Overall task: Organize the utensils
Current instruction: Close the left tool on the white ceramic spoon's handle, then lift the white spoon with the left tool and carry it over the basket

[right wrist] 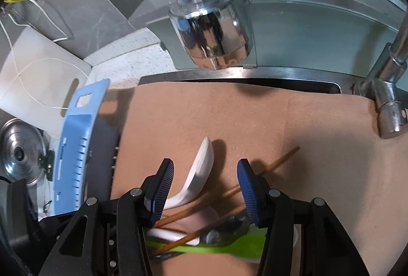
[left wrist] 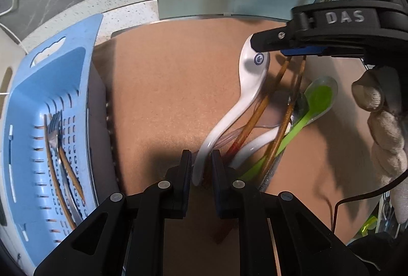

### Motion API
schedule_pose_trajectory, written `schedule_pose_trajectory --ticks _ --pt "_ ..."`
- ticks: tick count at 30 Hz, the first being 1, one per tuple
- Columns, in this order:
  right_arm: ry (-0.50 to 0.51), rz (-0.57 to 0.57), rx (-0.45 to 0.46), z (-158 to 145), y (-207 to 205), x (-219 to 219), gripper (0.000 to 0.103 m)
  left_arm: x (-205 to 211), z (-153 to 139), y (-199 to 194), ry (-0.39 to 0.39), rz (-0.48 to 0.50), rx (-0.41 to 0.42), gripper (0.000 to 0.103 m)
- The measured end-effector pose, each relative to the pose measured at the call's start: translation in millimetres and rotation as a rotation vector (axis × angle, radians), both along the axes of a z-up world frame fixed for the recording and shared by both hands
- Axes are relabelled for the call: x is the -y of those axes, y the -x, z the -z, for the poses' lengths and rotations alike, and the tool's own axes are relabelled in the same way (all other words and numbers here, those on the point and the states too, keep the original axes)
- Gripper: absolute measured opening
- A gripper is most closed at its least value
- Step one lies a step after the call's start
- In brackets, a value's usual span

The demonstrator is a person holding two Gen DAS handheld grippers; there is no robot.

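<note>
So the utensil pile is sitting on the tan mat (left wrist: 165, 87) over the sink, and the left gripper (left wrist: 201, 169) is right at the near end of the white ceramic spoon (left wrist: 251, 77). Its jaws are narrowed around the spoon's handle tip, one pad on each side. It looks like a pinch, but I can't swear the pads are fully pressed on.

The spoon's long axis runs straight away from those jaws, handle at the fingers and bowl at the far end, curving a bit to the right. So the left one is lined up end-on with it, which is what matters for lifting it out.

The right gripper (right wrist: 205, 189) hovers over the same pile from the other side with its jaws spread wide, nothing between the pads. In the left view one of its fingers hangs just over the spoon's bowl. Under it are the chopsticks (right wrist: 193, 212), the green spoon (right wrist: 216, 248), a metal spoon and another white one, all crisscrossed.

The blue basket (left wrist: 84, 36) is off to the left of the mat, well apart from the pile, and already has a fork (left wrist: 57, 130) and a couple of wooden sticks in it. The left arm is clearly the nearer one to it, so my guess is the spoon goes up and swings leftward. The chopsticks lie against the handle, so they might drag along.
</note>
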State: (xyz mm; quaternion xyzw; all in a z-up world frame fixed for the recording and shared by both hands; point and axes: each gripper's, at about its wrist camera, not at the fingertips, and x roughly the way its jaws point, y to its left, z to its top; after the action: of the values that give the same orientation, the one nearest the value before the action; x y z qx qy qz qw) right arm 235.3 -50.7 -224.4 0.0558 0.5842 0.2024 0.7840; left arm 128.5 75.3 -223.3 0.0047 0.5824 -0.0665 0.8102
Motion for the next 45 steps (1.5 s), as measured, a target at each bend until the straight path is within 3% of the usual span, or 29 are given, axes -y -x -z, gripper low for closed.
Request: schedule_pose_trajectory --ticks 4,13,32,40,45 --pt "0.014 0.006 -0.03 11 -5 1 0.033 1 3 -8 0.003 0.016 -0.009 0.014" --pt "0.017 -0.016 -0.045 17 -9 -6 0.016 1 10 -21 0.004 0.04 -0.019 0.015" --pt "-0.046 -0.007 -0.064 7 -17 2 0.016 -5 15 -32 0.035 0.078 -0.032 0.014" --pt "0.044 -0.042 -0.022 4 -14 -12 0.015 -1 13 -30 0.004 0.084 -0.01 0.013" --pt "0.031 -0.028 -0.001 -3 -7 -12 0.014 1 5 -23 -0.02 0.089 0.013 0.013"
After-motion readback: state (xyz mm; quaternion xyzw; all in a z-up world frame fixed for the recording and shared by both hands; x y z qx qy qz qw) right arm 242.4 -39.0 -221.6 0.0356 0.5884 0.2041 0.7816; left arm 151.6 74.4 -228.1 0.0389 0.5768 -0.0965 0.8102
